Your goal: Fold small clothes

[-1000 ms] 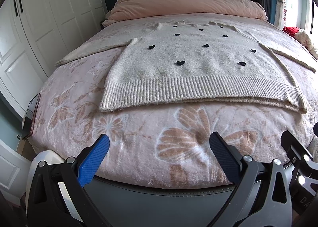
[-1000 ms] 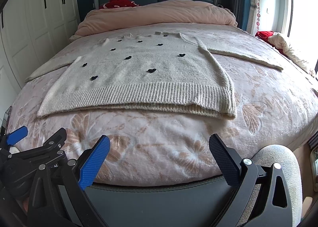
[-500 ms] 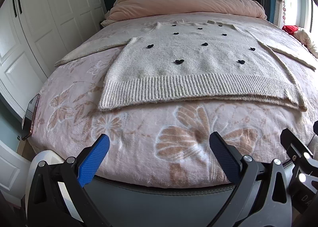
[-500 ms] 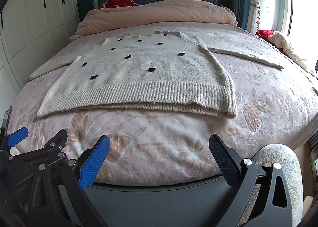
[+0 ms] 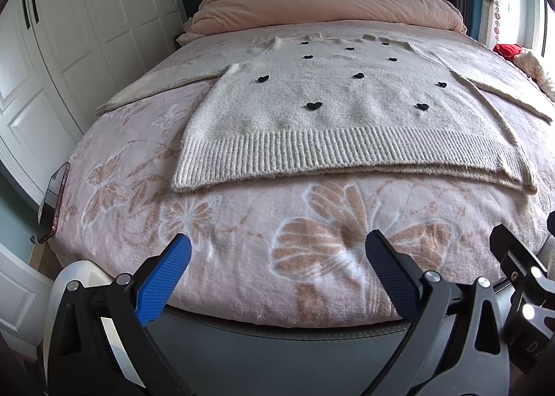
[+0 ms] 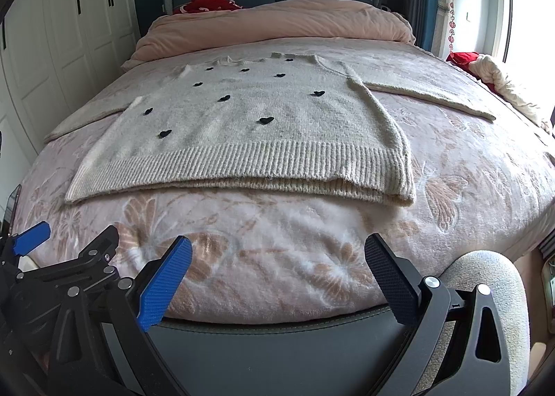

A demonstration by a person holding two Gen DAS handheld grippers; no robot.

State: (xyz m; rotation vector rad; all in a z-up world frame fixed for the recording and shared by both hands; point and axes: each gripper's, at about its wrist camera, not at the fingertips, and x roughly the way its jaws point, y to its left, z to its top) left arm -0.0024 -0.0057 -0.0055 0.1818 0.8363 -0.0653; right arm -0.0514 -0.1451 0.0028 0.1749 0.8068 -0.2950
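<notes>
A cream knitted sweater [image 5: 347, 118] [image 6: 249, 132] with small black hearts lies flat on the bed, both sleeves spread out to the sides and its ribbed hem toward me. My left gripper [image 5: 277, 254] hovers open at the foot of the bed, well short of the hem, nothing between its fingers. My right gripper [image 6: 277, 254] is open too, beside the left one and just as far from the sweater. In the right wrist view the left gripper's body shows at the lower left.
The bed carries a pink floral blanket [image 5: 242, 222] [image 6: 468, 188] with a rolled pink duvet [image 5: 329, 4] at the headboard. White wardrobes [image 5: 69, 49] line the left wall. A phone [image 5: 52, 201] leans at the bed's left edge. Red and white clothes [image 6: 485, 73] lie at the right.
Both views have crept slightly forward toward the bed; the sweater looks marginally nearer. Both grippers stay open and empty.
</notes>
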